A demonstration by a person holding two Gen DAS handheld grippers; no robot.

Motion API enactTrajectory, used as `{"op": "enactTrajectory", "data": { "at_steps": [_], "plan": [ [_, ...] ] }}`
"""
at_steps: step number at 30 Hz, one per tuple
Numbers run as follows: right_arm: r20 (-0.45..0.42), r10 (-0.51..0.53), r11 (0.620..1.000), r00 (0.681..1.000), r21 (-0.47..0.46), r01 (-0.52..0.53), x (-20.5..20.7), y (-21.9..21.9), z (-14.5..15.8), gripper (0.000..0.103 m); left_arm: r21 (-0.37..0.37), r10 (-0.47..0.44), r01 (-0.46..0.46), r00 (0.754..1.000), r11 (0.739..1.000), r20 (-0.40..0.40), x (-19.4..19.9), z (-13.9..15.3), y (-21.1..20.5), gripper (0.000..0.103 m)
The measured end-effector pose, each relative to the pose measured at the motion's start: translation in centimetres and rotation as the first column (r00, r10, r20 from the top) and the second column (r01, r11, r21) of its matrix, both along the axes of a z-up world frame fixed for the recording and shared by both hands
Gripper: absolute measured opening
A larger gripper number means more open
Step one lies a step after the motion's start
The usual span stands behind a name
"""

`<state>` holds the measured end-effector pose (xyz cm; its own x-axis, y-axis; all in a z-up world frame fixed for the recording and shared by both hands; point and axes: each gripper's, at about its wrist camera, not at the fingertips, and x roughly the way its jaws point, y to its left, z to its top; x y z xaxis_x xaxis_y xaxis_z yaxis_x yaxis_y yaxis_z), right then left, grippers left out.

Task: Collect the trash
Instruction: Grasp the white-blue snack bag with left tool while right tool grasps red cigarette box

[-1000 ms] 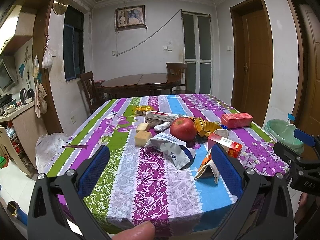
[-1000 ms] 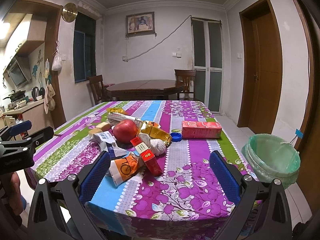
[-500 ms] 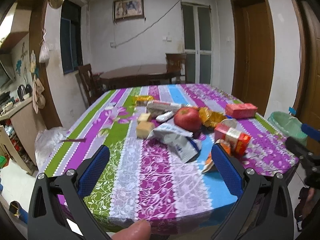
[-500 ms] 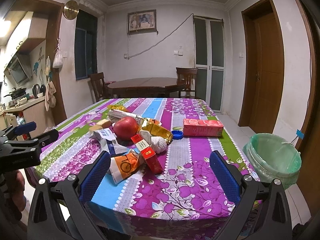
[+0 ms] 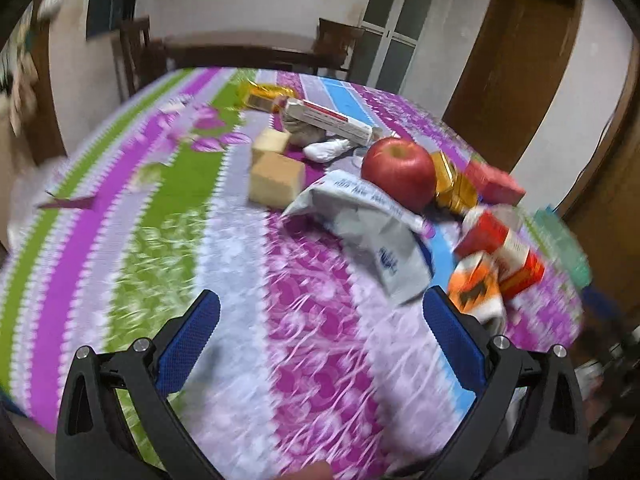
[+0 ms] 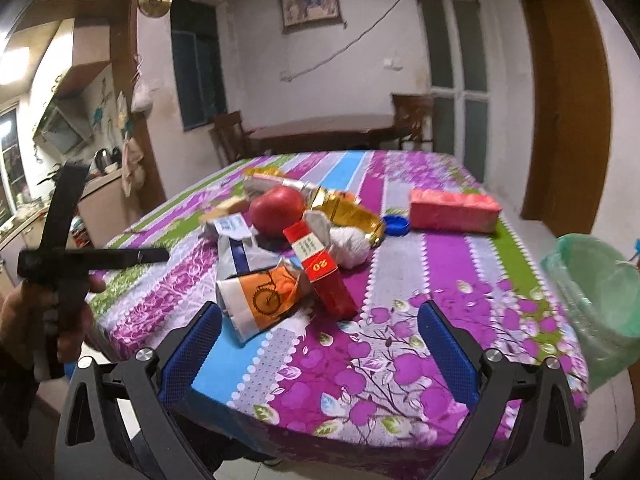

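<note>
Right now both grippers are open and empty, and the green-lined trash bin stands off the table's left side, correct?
Not quite: the green-lined trash bin stands off the table's right side, as the right wrist view shows. The left gripper and right gripper are indeed open and empty.

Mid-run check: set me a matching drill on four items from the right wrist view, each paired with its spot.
Things:
1. apple
2. blue cap
3. bin
4. orange wrapper

Places:
A. on the floor, off the table's right edge
B. nearest the right gripper, by the table's near edge
C. between the gold foil and the pink box
D. in the pile, behind the red carton

Pairs: 1-D, 2-C, 3-A, 4-B
</note>
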<state>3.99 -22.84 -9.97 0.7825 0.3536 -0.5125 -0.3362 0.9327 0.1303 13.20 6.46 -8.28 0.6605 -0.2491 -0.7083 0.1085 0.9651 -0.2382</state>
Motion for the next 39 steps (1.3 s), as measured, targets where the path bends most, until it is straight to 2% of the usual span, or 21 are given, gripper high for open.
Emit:
{"op": "enactTrajectory", "data": {
  "at_steps": [1, 3, 7, 15, 16, 18, 19, 23, 24, 27, 33, 39],
  "plan": [
    [-0.016, 0.015, 1.0, 1.0, 0.001, -0.015, 0.9, 0.1, -0.3, 0.085, -0.018, -0.002, 0.002, 1.0, 1.0, -0.008, 0.6, -0.1, -0.3, 0.098],
    [-0.052, 0.045, 0.999, 0.998, 0.007, -0.044, 2.8, 0.4, -0.6, 0.067, -0.074, -0.018, 0.016, 0.999, 0.997, -0.03, 2.0, -0.4, -1.0, 0.097],
    [-0.094, 0.068, 0.998, 0.993, 0.022, -0.066, 6.2, 0.4, -0.8, 0.062, -0.135, -0.019, 0.008, 0.996, 0.991, -0.081, 4.4, -1.2, -2.7, 0.096],
    [-0.18, 0.125, 0.992, 0.976, 0.01, -0.125, 9.9, 2.1, -1.9, 0.06, -0.124, 0.046, -0.062, 0.991, 0.99, -0.129, 7.1, -2.6, -3.5, 0.096],
    [-0.192, 0.125, 0.992, 0.973, 0.009, -0.126, 10.3, 2.3, -2.2, 0.058, -0.128, 0.049, -0.065, 0.991, 0.99, -0.128, 7.3, -2.6, -3.5, 0.095],
    [-0.208, 0.124, 0.992, 0.97, 0.01, -0.125, 10.7, 2.7, -2.6, 0.048, -0.133, 0.067, -0.085, 0.989, 0.988, -0.13, 7.5, -2.5, -3.2, 0.083],
    [-0.214, 0.127, 0.992, 0.969, 0.008, -0.128, 10.9, 2.9, -2.8, 0.046, -0.134, 0.072, -0.09, 0.989, 0.987, -0.129, 7.6, -2.5, -3.1, 0.08],
    [-0.191, 0.107, 0.993, 0.976, -0.03, -0.115, 10.4, 3.3, -3.1, 0.032, -0.178, 0.052, -0.076, 0.99, 0.981, -0.133, 7.8, -2.7, -2.9, 0.055],
    [-0.179, 0.098, 0.994, 0.979, -0.031, -0.105, 10.2, 3.3, -3.0, 0.029, -0.178, 0.055, -0.078, 0.99, 0.981, -0.13, 7.7, -2.7, -3.0, 0.053],
    [-0.142, 0.081, 0.996, 0.987, -0.022, -0.085, 9.4, 3.1, -2.7, 0.023, -0.148, 0.06, -0.074, 0.993, 0.986, -0.1, 7.3, -2.6, -3.6, 0.049],
    [-0.047, 0.041, 0.999, 0.998, -0.008, -0.041, 7.4, 2.5, -1.2, 0.022, -0.129, 0.09, -0.094, 0.995, 0.987, -0.042, 5.9, -1.9, -3.3, 0.045],
    [0.07, 0.012, 1.0, 0.997, -0.017, -0.011, 5.1, 2.6, 1.4, 0.022, -0.059, 0.105, -0.1, 0.99, 0.993, 0.089, 2.7, 1.4, -3.5, 0.045]
  ]
}}
